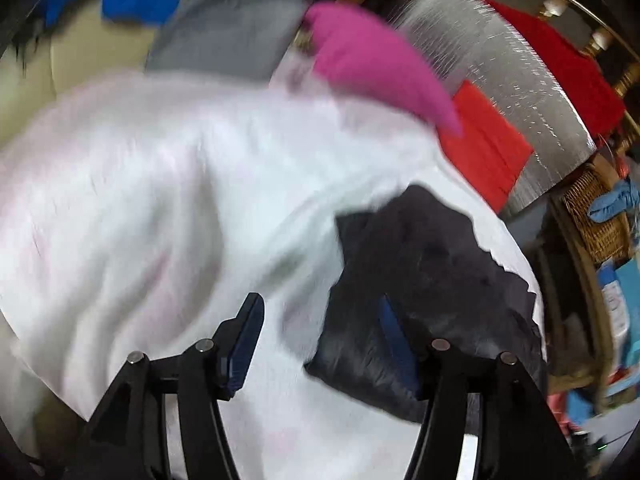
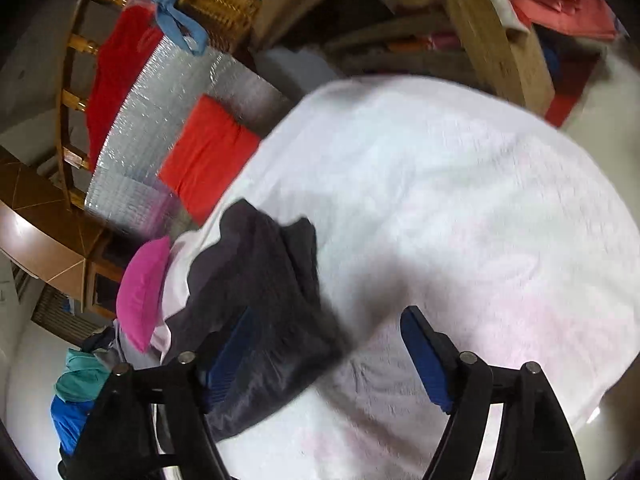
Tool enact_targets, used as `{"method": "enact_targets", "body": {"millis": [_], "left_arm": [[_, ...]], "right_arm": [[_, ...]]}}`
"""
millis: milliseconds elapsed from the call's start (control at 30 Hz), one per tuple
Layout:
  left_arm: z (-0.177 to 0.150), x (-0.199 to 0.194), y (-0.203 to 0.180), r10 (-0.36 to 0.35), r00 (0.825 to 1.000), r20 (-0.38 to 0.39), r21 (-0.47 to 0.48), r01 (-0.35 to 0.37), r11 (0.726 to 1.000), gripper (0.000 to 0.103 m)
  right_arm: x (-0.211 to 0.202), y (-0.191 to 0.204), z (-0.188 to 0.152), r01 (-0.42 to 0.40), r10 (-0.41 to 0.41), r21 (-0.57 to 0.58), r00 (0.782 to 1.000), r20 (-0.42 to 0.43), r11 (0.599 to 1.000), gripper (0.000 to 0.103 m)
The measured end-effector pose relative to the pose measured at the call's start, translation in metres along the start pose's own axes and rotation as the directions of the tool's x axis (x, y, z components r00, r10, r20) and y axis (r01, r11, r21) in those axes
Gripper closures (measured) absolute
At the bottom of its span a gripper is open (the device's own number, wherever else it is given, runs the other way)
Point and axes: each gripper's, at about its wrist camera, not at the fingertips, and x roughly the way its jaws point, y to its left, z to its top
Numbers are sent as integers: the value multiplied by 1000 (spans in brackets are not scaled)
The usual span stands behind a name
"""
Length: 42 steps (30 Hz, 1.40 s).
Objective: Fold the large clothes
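Both tongs, left (image 1: pixel 320 336) and right (image 2: pixel 328 352), stand apart, gripping nothing. The dark garment (image 2: pixel 264 304) lies bunched on the white cloth (image 2: pixel 460 208) just ahead. I'd pick two matching corners and spread it flat before any fold.

One white cloth (image 1: pixel 160 200) spread wide. One dark garment (image 1: pixel 420 264) on top of it. One pink item (image 1: pixel 372 60). One orange-red folded piece (image 1: pixel 484 148). One red cloth (image 1: pixel 560 68). One grey garment (image 1: pixel 232 32). One wicker basket (image 1: pixel 596 216). Two grippers: left gripper (image 1: pixel 320 344), right gripper (image 2: pixel 328 356).
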Motion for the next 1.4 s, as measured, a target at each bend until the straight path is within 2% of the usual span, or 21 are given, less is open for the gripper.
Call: {"method": "enact_targets", "body": {"millis": [67, 233, 267, 300, 367, 433, 533, 633, 700, 833, 867, 900, 933, 967, 1033, 1100, 1167, 1233, 1267, 1300, 1400], "left_arm": [[2, 3, -24, 8, 1000, 16, 74, -10, 997, 36], [-14, 49, -83, 2, 997, -79, 243, 17, 970, 36], [-19, 58, -89, 14, 996, -93, 266, 11, 964, 36], [-24, 70, -95, 34, 993, -111, 291, -1, 957, 36], [-30, 91, -99, 71, 989, -126, 323, -27, 946, 36], [-32, 106, -103, 102, 992, -80, 348, -68, 935, 36], [-27, 119, -109, 129, 990, -60, 356, -99, 929, 34], [-26, 140, -115, 165, 984, -71, 423, -120, 898, 31], [-27, 137, -115, 168, 983, -75, 428, -121, 896, 31], [-23, 113, -111, 137, 985, -107, 412, -82, 908, 31], [-20, 102, -108, 112, 989, -95, 399, -65, 915, 31], [-17, 92, -106, 98, 993, -71, 389, -63, 919, 31], [-15, 87, -106, 94, 994, -52, 381, -68, 922, 31], [-12, 79, -104, 91, 995, -30, 372, -73, 925, 31], [-6, 72, -101, 104, 995, -1, 365, -97, 926, 31], [-4, 71, -99, 145, 989, 17, 376, -141, 916, 31], [-4, 75, -100, 168, 986, 21, 394, -163, 905, 31], [-4, 83, -98, 189, 982, 4, 410, -174, 895, 31], [-4, 88, -96, 199, 980, -10, 416, -177, 892, 31], [-5, 92, -95, 210, 977, -20, 421, -183, 889, 31], [-6, 99, -92, 242, 970, -27, 438, -206, 875, 31]], "right_arm": [[12, 13, 7, -20, 20, -16, 1000, -6, 1000, 24], [64, 40, 8, 44, -51, -121, 997, -57, 992, 26], [74, 41, 7, 61, -71, -132, 995, -74, 989, 40], [85, 44, 6, 70, -85, -156, 992, -97, 985, 68], [99, 52, 5, 121, -145, -202, 984, -105, 972, 69], [103, 57, 4, 132, -153, -209, 985, -85, 969, 69], [108, 62, 10, 147, -159, -209, 986, -43, 967, 70], [125, 66, 11, 181, -200, -261, 979, -46, 948, 70], [139, 61, 8, 193, -223, -253, 970, -96, 948, 70], [120, 64, 12, 190, -210, -230, 976, -63, 954, 66], [113, 65, 15, 196, -209, -214, 977, -42, 957, 54], [104, 68, 17, 201, -207, -202, 978, -8, 959, 28], [95, 72, 19, 198, -195, -198, 980, 38, 960, 20], [89, 77, 19, 189, -177, -202, 981, 72, 961, 18], [88, 100, 21, 155, -133, -257, 986, 102, 954, 18], [102, 124, 20, 126, -113, -340, 992, 58, 932, 18], [126, 157, 10, 103, -123, -462, 992, -13, 881, 20], [153, 184, -1, 82, -149, -549, 986, -79, 832, 30], [162, 193, -7, 68, -153, -568, 983, -104, 820, 45], [177, 204, -12, 53, -165, -587, 976, -139, 808, 52], [220, 232, -24, 43, -205, -601, 957, -204, 798, 53]]}}
